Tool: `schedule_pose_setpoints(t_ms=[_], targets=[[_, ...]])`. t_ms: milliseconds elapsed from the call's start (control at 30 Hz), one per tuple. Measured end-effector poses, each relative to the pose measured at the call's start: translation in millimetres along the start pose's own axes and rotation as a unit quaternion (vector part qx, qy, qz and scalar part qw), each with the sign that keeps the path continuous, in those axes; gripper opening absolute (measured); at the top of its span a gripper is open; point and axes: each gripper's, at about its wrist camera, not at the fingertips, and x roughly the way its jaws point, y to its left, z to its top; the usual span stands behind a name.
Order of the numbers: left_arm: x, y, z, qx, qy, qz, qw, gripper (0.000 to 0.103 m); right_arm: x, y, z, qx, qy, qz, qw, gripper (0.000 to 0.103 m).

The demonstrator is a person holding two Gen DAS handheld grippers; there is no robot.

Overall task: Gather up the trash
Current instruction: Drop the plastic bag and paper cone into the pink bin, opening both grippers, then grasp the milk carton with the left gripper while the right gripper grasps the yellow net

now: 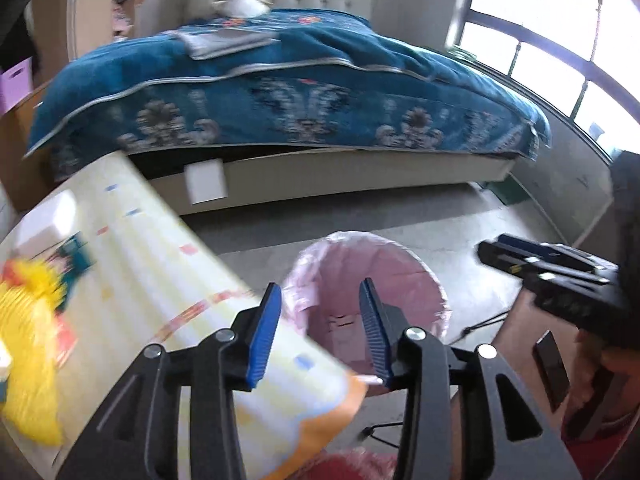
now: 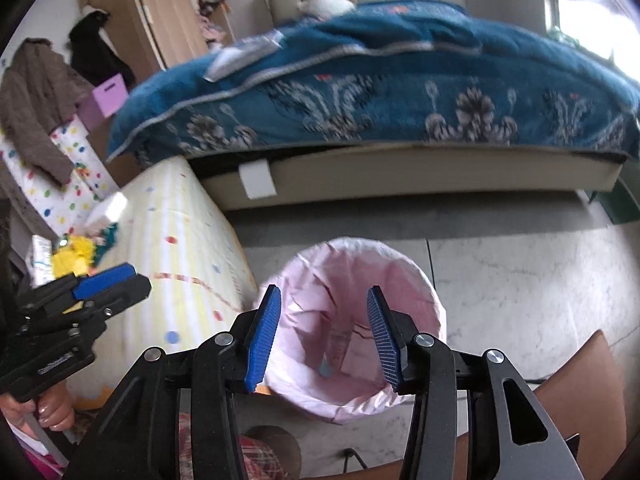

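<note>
A bin lined with a pink bag stands on the floor beside a table with a pale yellow cloth. It shows in the right wrist view too, with some trash at its bottom. My left gripper is open and empty, above the table's corner and the bin's near rim. My right gripper is open and empty, above the bin's mouth. Yellow and teal scraps lie on the table at the left, blurred. They also show in the right wrist view.
A bed with a blue floral cover stands behind the bin. A brown chair or board is at the lower right. A white box sits on the table. Clothes hang at the far left. A window is at right.
</note>
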Motion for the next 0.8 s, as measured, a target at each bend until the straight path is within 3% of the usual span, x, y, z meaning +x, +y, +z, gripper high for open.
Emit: schedule_pose_setpoints(t_ms=[333, 600, 700, 733, 767, 800], targets=[[-80, 54, -39, -0.058, -0.033, 0.086, 0.9941, 0.044, -33, 85, -5, -0.083, -0.013, 0.065, 0.994, 0.047], [-137, 112, -76, -0.124, -0.042, 0.170, 0.9768, 0.057, -37, 170, -8, -0.149, -0.008, 0.117, 0.982, 0.057], [-152, 136, -86, -0.154, -0.048, 0.208, 0.9647, 0.077, -36, 196, -7, -0.168, -0.011, 0.123, 0.978, 0.062], [-155, 142, -89, -0.163, -0.050, 0.219, 0.9608, 0.087, -34, 204, -5, -0.173, -0.011, 0.125, 0.977, 0.062], [-159, 153, -91, -0.180, -0.057, 0.236, 0.9533, 0.094, -33, 210, -6, -0.175, -0.012, 0.125, 0.976, 0.065], [-161, 158, -94, -0.190, -0.060, 0.242, 0.9494, 0.095, -31, 216, -5, -0.179, -0.012, 0.123, 0.976, 0.069]])
